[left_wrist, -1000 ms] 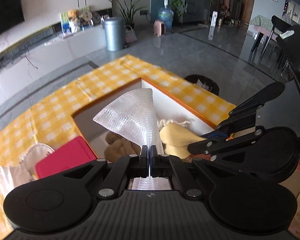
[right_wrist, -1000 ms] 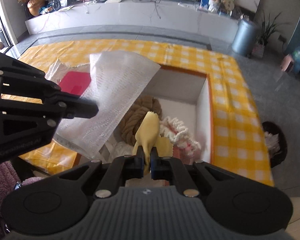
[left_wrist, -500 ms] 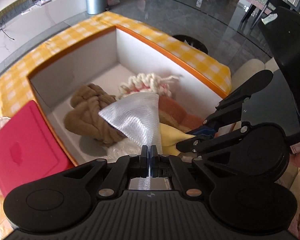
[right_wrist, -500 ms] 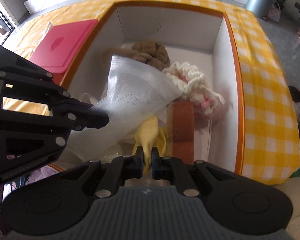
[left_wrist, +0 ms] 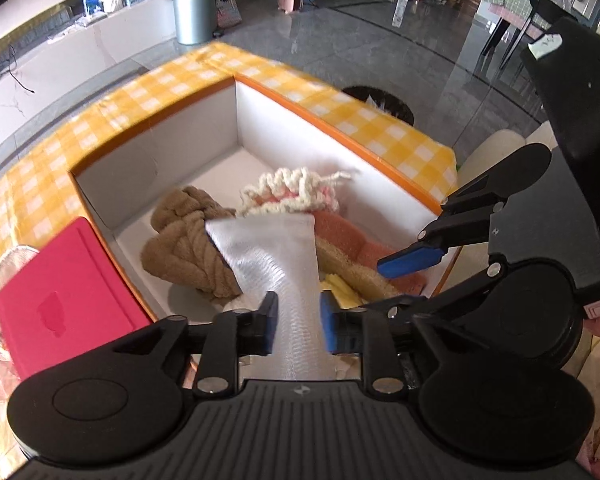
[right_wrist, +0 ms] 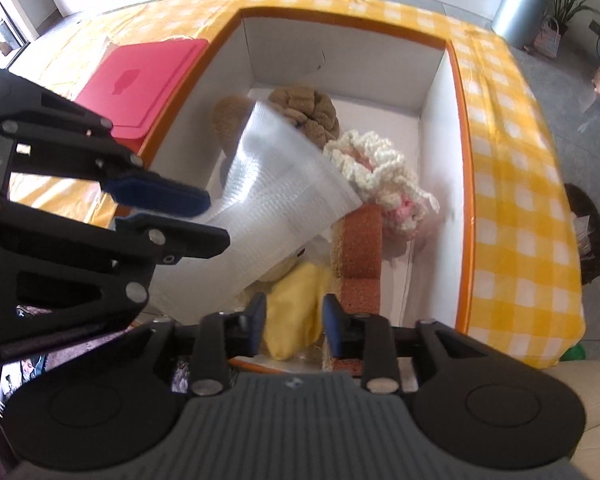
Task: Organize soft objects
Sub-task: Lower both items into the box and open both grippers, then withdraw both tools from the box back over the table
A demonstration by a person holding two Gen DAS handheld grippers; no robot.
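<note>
**Letting go of soft things over the box**

Lying just beside the box's left wall, a red lid (left_wrist: 66, 308) rested on the yellow checked cloth (left_wrist: 384, 128). Next came the box (left_wrist: 312, 120) itself, white inside with an orange rim, already holding a brown plush toy (left_wrist: 188, 248), a cream crocheted piece (left_wrist: 296, 192) and an orange sponge (left_wrist: 340, 236).

The left gripper (left_wrist: 298, 324) stood with its jaws apart, the white bubble wrap sheet (left_wrist: 276, 256) lying loose between them and draped over the toy. That sheet looked very light, limp and rather slick; a pinch at an edge or corner would hold it best, though it would likely spring and slide rather than stay folded.

Further right, the right gripper (right_wrist: 294, 324) was likewise spread wide, with the yellow cloth (right_wrist: 296, 304) slumped between its fingers at the box's near wall. It seemed soft and floppy, easy to pinch anywhere on a bunched fold. Whether either pad touched it was hard to tell.

Both grippers crowded the near corner, and the sponge stood just beside the yellow cloth, leaving little room.
</note>
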